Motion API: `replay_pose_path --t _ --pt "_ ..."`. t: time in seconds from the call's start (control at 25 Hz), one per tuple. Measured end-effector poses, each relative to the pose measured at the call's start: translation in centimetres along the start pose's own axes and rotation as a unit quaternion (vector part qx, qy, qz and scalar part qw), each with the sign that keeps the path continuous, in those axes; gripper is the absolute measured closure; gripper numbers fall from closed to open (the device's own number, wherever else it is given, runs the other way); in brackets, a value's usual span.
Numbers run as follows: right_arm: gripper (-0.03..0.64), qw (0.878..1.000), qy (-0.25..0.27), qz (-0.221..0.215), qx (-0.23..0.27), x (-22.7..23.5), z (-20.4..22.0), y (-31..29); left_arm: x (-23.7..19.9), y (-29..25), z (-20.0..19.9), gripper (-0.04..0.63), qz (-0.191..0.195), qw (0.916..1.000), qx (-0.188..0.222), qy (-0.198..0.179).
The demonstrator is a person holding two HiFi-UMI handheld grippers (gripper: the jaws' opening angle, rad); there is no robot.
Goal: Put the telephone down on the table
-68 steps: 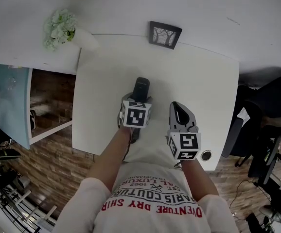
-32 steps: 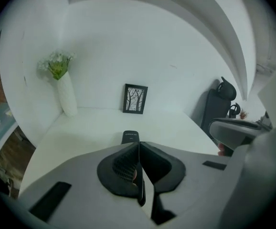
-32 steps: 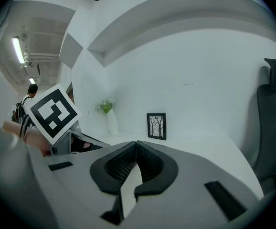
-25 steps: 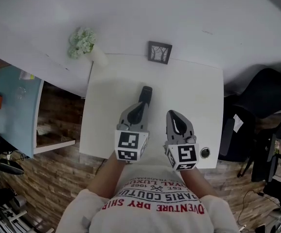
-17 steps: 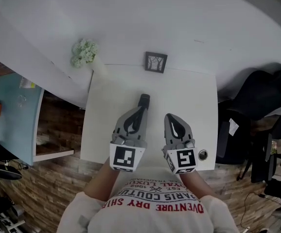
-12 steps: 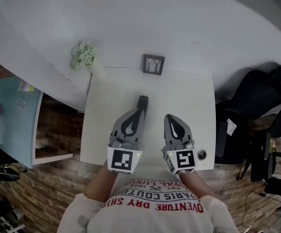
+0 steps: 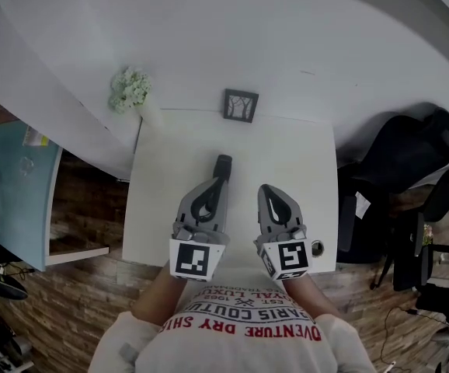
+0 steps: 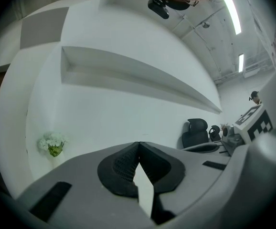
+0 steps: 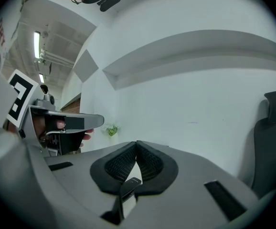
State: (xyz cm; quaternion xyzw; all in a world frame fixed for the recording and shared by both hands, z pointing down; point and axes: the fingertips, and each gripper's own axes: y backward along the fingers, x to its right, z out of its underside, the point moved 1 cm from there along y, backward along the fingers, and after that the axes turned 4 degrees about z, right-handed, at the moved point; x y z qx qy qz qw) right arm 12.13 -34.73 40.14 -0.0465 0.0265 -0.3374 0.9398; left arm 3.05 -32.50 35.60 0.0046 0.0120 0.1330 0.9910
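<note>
The telephone (image 7: 223, 167) lies flat on the tabletop (image 7: 290, 146) just ahead of the left gripper (image 7: 213, 187), whose closed, empty jaws suggest it is set down, the right gripper (image 7: 266, 192) likewise closed alongside.

The black telephone (image 7: 223, 167) is lying just ahead of the left gripper (image 7: 217, 185), blocking a straight move forward, and a small picture frame (image 7: 241, 105) is standing farther ahead at the far edge of the white table (image 7: 306, 158). Bare tabletop is lying open ahead of the right gripper (image 7: 266, 190) and to its right. A flower bunch (image 7: 129, 89) is sitting far ahead-left of the left gripper, and a black office chair (image 7: 399, 150) is crowding the space right of the right one.
</note>
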Motion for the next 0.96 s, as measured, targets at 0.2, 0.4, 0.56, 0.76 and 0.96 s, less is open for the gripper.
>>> replay_pose_path --t 0.2,0.4,0.56,0.76,0.96 --pt "0.592 1.000 -0.003 -0.005 -0.004 -0.3 0.3 -0.1 0.5 -0.1 0.0 0.572 0.009 0.9994 -0.008 -0.033" --pt "0.592 1.000 0.000 -0.001 -0.005 0.2 0.2 -0.1 0.9 -0.7 0.2 0.572 0.017 0.9993 -0.012 -0.031" --pt "0.592 1.000 0.002 0.001 -0.011 0.6 0.6 -0.2 0.8 -0.9 1.0 0.572 0.015 0.9993 -0.025 -0.021" --pt "0.592 1.000 0.003 0.000 -0.010 0.6 0.4 -0.2 0.2 -1.0 1.7 0.571 0.005 0.9993 -0.037 -0.002" --pt "0.592 1.000 0.006 0.000 -0.011 0.7 0.3 -0.4 -0.5 -1.2 2.7 0.571 0.000 0.9983 -0.058 0.000"
